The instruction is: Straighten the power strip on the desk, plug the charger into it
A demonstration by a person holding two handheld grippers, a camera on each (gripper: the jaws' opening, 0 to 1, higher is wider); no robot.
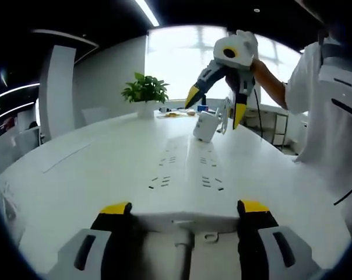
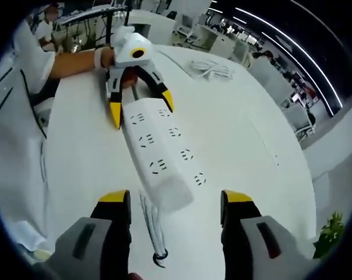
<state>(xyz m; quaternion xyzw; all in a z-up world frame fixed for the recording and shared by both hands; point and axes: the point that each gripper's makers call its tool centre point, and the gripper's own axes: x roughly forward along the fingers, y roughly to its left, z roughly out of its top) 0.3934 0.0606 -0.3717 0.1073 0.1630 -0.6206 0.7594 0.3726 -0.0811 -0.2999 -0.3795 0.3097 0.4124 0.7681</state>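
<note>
Yellow-tipped jaws of our left hand-held gripper [image 1: 186, 208] frame the near end of the white power strip [image 1: 185, 175], spread wide to either side of it; whether they touch it we cannot tell. That power strip lies flat on the white bench [image 1: 77, 169], its rows of sockets running away from us towards the far end. There, in the left gripper view, our right hand-held gripper [image 1: 214, 105] hangs over the strip with its jaws apart, a white charger [image 1: 205, 126] standing tilted just beneath them at the strip's end. Whether the charger is held we cannot tell.

Seen from the right gripper view, the right hand-held gripper [image 2: 175, 201] is open above the strip's rounded end [image 2: 164, 160], and a dark cable [image 2: 152, 233] trails across the bench [image 2: 240, 134] below it. At the strip's other end, the left hand-held gripper [image 2: 142, 104] straddles it, carried by a white-gloved hand [image 2: 109, 49]. A coil of white cable [image 2: 214, 70] rests well apart on the bench. A potted plant [image 1: 144, 90] stands at the far edge before bright windows.
</note>
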